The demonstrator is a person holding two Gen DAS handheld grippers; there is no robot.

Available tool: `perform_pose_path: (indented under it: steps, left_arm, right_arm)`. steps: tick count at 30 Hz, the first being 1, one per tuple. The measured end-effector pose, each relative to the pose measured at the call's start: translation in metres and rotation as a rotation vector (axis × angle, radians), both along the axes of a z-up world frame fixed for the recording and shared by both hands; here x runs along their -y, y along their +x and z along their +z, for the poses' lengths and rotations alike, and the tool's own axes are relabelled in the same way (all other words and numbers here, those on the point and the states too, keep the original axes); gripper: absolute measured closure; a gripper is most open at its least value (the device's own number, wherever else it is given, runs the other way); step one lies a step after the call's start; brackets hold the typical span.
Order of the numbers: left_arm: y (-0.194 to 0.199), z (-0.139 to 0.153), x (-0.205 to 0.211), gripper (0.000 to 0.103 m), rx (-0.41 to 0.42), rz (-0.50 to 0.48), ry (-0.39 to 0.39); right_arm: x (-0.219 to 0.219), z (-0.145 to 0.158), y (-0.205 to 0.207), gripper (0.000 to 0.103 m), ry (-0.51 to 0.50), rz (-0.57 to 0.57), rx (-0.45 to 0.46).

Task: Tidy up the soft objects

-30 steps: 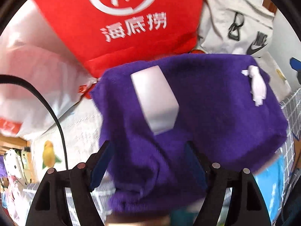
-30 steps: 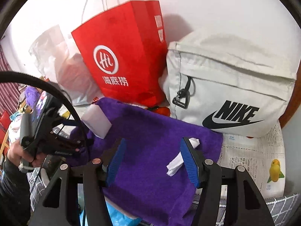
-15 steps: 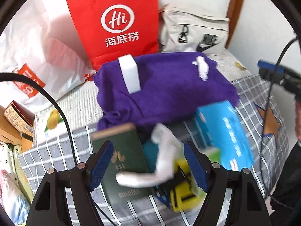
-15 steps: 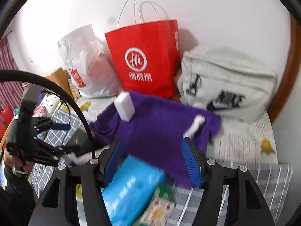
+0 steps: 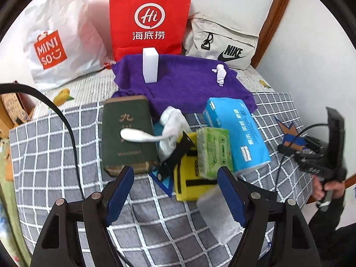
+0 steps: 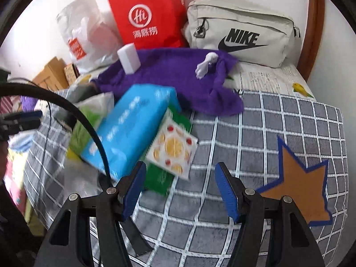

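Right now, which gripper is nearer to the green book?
Left. The left gripper hovers open just in front of the green book, its left finger near the book's front edge. The right gripper sits across the pile, beyond the blue tissue pack.

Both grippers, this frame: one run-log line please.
left gripper open, empty | right gripper open, empty | purple towel flat, white sponge upright on it
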State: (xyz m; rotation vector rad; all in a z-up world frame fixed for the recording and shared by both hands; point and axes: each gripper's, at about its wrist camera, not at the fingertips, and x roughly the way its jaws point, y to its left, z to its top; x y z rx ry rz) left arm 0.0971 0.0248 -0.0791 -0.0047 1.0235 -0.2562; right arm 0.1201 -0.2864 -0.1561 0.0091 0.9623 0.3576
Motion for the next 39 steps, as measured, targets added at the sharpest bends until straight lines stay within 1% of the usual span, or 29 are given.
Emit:
perform_pose_path:
  steps: [3, 6, 9, 14, 17, 18, 19, 20, 22, 24, 26, 28, 33, 35, 39]
  left_arm:
    - [-0.005, -0.003, 0.002, 0.027, -0.008, 0.001, -0.020]
    - [-0.010, -0.005, 0.006, 0.027, -0.008, -0.004, -0.012]
    - [-0.014, -0.006, 0.005, 0.027, -0.011, 0.002, -0.007]
    - [-0.015, -0.008, 0.001, 0.027, -0.019, 0.017, -0.011]
    - [-0.014, -0.011, -0.001, 0.027, -0.027, 0.025, -0.012]
    - [-0.015, -0.012, -0.002, 0.027, -0.029, 0.025, -0.008]
    - [-0.015, -0.013, -0.002, 0.027, -0.031, 0.027, -0.005]
    - [-0.015, -0.013, -0.003, 0.027, -0.033, 0.028, -0.004]
    - [-0.014, -0.016, -0.004, 0.027, -0.040, 0.034, -0.004]
    - [-0.014, -0.018, -0.006, 0.027, -0.044, 0.040, -0.004]
    - [-0.013, -0.021, -0.007, 0.027, -0.051, 0.044, 0.000]
    - [-0.012, -0.025, -0.008, 0.027, -0.063, 0.048, -0.001]
    - [-0.010, -0.031, -0.008, 0.027, -0.078, 0.044, 0.007]
    - [-0.010, -0.032, -0.009, 0.027, -0.080, 0.046, 0.017]
    - [-0.008, -0.035, -0.012, 0.027, -0.089, 0.056, 0.028]
  right_arm:
    - [-0.005, -0.015, 0.002, 0.040, -0.071, -0.013, 0.005]
    - [-0.009, -0.029, 0.008, 0.040, -0.120, -0.018, 0.005]
    - [-0.018, -0.037, 0.007, 0.040, -0.178, 0.023, 0.006]
    - [-0.032, -0.041, 0.008, 0.040, -0.285, 0.051, 0.074]
    - [-0.036, -0.042, 0.013, 0.040, -0.299, 0.060, 0.114]
    - [-0.038, -0.041, 0.013, 0.042, -0.297, 0.071, 0.128]
    - [-0.039, -0.041, 0.014, 0.054, -0.292, 0.084, 0.142]
    - [-0.039, -0.040, 0.014, 0.074, -0.287, 0.093, 0.152]
    - [-0.037, -0.040, 0.016, 0.097, -0.276, 0.085, 0.144]
    - [-0.029, -0.034, 0.016, 0.096, -0.229, 0.045, 0.155]
    - [-0.019, -0.030, 0.020, 0.095, -0.137, 0.037, 0.128]
    - [-0.015, -0.030, 0.025, 0.095, -0.091, 0.023, 0.119]
    - [-0.013, -0.040, 0.043, 0.095, -0.066, -0.008, 0.069]
    - [-0.014, -0.041, 0.048, 0.094, -0.062, -0.015, 0.069]
    - [-0.016, -0.037, 0.053, 0.092, -0.085, -0.029, 0.091]
